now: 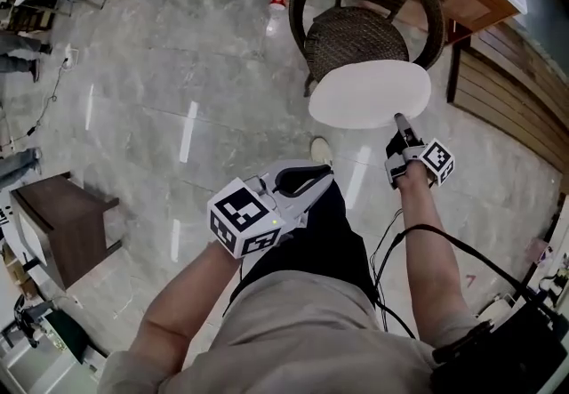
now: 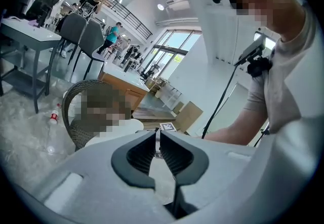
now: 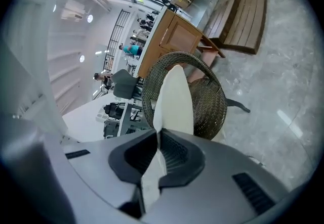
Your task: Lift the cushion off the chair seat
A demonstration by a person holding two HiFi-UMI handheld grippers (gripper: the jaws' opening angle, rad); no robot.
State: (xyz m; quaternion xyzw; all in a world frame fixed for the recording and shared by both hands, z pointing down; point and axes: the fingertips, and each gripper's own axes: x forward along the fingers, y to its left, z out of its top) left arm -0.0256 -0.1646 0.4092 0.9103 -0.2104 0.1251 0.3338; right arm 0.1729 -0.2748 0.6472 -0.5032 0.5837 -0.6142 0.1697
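1. Closest to my head camera is the person's grey shirt (image 1: 293,339). Ahead of it I see the left gripper (image 1: 325,174), white plastic with black jaws, well short of the round dark wicker chair (image 1: 351,41), its jaws together on nothing. The right gripper (image 1: 401,121) clamps the near rim of the flat white oval cushion (image 1: 369,94), which is held off the seat at the chair's front edge. A clear plastic bottle with a red label (image 1: 278,8) rests on the floor just left of the chair.
2. Left gripper view: I read the left gripper (image 2: 157,134) as closed and empty, pads meeting. The chair (image 2: 76,117) stands beyond, with the cushion (image 2: 129,128) in front of it.
3. Right gripper view: the right gripper (image 3: 158,134) pinches the cushion (image 3: 174,101) edge-on, pads pressed on it, with the chair (image 3: 210,101) directly behind.
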